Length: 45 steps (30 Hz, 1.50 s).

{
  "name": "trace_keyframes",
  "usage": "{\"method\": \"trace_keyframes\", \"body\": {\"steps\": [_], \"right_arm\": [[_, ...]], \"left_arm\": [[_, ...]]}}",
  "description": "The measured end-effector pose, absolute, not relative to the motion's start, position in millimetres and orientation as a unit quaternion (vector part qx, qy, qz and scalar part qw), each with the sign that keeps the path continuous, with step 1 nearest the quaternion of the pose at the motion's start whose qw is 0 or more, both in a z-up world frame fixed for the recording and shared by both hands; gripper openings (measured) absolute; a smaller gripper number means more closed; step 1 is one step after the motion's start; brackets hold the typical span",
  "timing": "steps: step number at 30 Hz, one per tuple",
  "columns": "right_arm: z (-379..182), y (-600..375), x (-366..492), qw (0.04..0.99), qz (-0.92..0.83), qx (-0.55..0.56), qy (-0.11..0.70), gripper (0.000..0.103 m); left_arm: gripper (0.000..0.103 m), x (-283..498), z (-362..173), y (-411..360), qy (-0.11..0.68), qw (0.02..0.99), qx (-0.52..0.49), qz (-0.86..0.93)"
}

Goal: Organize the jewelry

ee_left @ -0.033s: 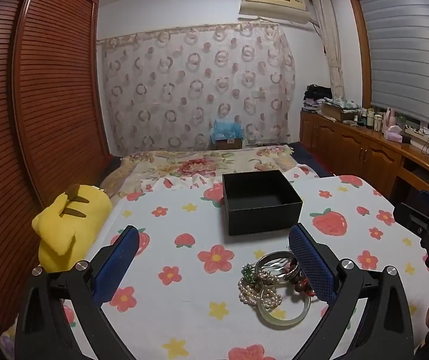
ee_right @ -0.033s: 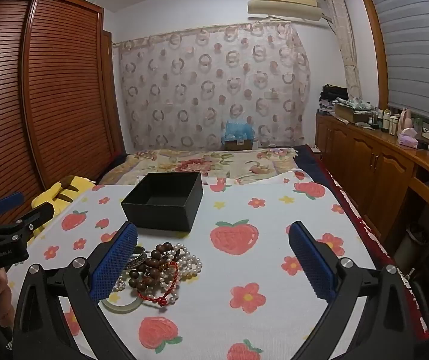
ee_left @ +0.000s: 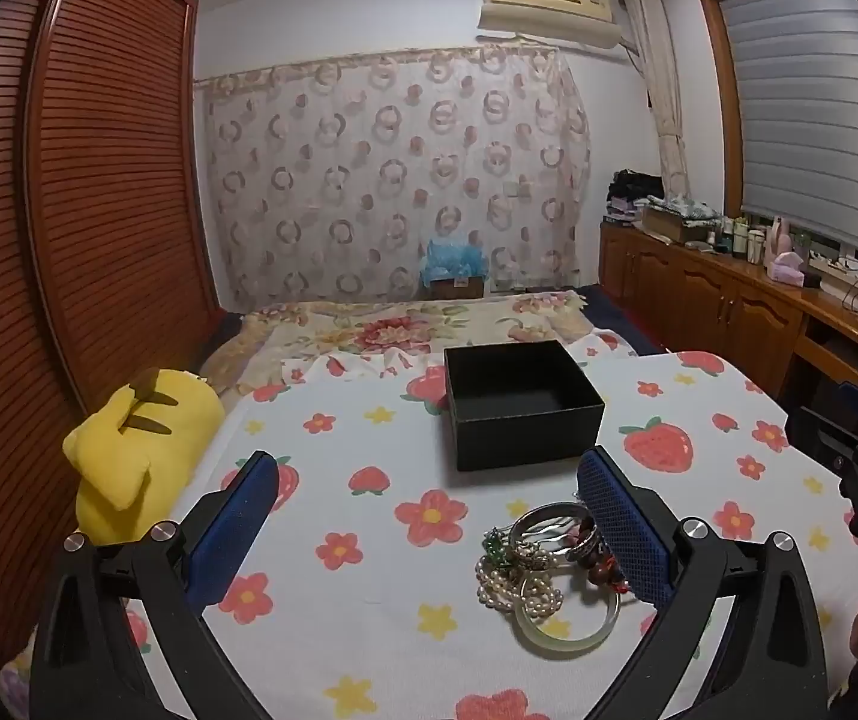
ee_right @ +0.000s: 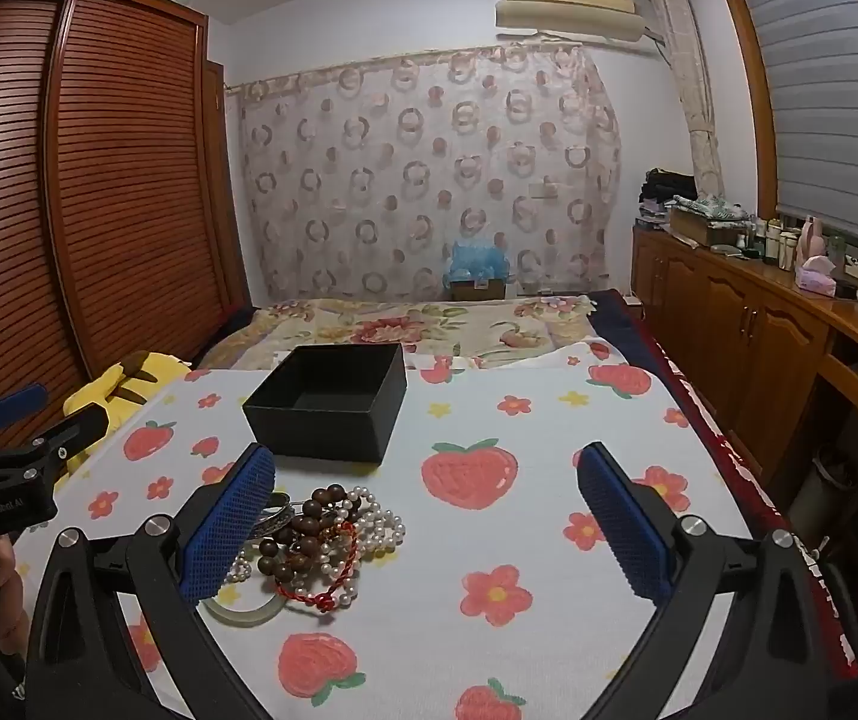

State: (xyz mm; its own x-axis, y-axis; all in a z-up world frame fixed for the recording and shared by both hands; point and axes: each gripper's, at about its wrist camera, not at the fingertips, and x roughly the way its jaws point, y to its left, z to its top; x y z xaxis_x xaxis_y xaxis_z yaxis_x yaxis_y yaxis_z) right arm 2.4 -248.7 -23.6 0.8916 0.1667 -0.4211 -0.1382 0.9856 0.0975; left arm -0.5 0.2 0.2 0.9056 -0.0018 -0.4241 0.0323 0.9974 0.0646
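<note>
Jewelry pile [ee_left: 549, 570] lies beside empty black box [ee_left: 519, 402] on bedspread [ee_left: 369, 468].

White lettering on the left gripper [ee_right: 3, 450] body, too small to read
</note>
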Motion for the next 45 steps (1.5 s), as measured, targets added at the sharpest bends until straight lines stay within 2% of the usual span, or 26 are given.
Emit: {"method": "trace_keyframes", "body": {"steps": [45], "right_arm": [[-18.5, -240.6, -0.6, 0.973, 0.079, 0.030, 0.213, 0.101]], "left_arm": [[0.097, -0.8, 0.4, 0.7, 0.215, 0.976, 0.030, -0.010]]}}
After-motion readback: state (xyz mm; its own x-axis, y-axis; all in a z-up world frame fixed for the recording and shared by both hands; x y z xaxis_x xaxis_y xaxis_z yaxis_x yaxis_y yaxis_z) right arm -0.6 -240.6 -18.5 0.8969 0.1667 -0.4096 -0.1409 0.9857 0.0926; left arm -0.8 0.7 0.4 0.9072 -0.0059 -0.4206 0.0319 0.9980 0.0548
